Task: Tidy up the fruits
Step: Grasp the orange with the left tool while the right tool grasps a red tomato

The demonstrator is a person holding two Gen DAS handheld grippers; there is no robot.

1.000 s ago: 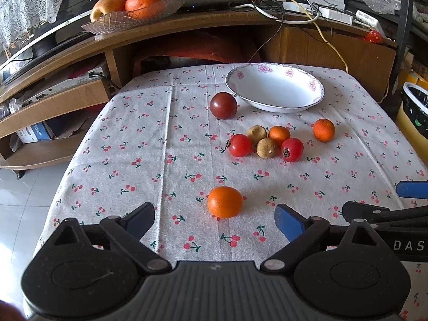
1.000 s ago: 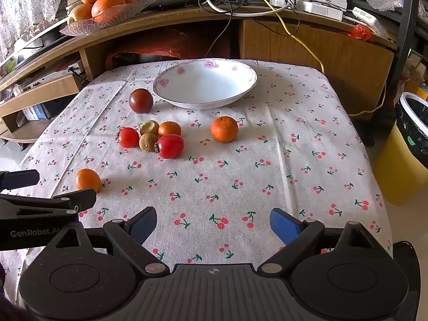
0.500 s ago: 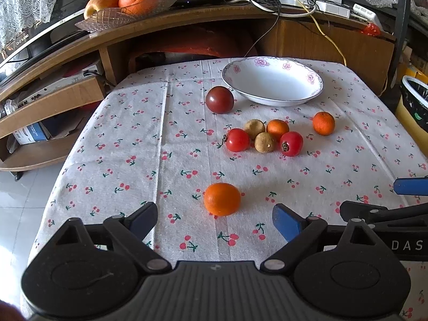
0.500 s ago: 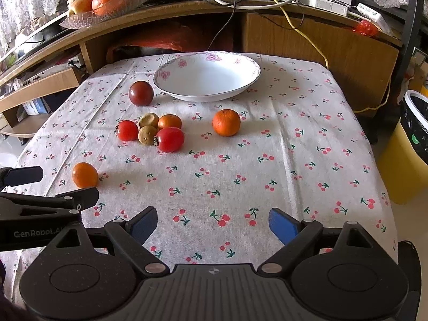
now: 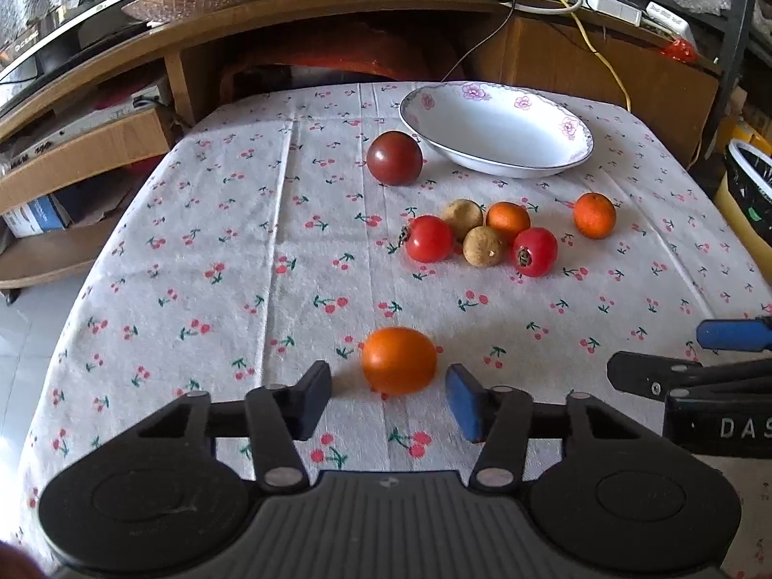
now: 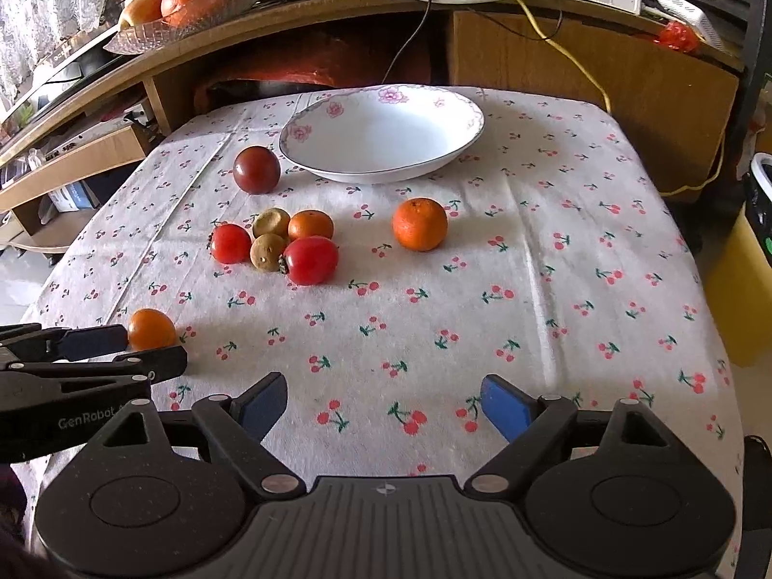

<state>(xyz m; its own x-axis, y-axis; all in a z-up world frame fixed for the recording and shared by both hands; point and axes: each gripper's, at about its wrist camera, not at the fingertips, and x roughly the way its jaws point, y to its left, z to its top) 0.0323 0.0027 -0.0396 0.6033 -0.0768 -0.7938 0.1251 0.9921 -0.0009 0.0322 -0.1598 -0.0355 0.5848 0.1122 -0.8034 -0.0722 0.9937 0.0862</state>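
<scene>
On the desk: cherry-print cloth (image 5: 217, 241) covering the whole top, all the loose fruit sitting on it.
Bowl: one white bowl (image 5: 497, 130) with pink flowers on the rim, at the far end, nothing in it.
Oranges: three small ones. The near orange (image 5: 399, 361) sits alone at the front, the far orange (image 5: 594, 215) alone off to the right, and the middle orange (image 5: 507, 220) is in the cluster.
Red tomatoes: two, a left tomato (image 5: 428, 238) and a right tomato (image 5: 534, 252), at either end of the cluster.
Brown fruits: two little round tan ones, back one (image 5: 462, 218) and front one (image 5: 483, 246), touching each other between the tomatoes.
Dark tomato: one dark tomato (image 5: 394, 158), just beside the bowl's left rim.
Shelf: a glass dish (image 6: 183, 24) piled with oranges behind the desk; can't count them properly.
Left gripper (image 5: 388, 398): low over the front of the desk, jaws spread wide with the near orange sitting between the tips, gap visible on both sides, so not touching.
Right gripper (image 6: 383, 405): hovering low over bare cloth at the front right, jaws wide apart, nothing between them, well apart from the fruit.
</scene>
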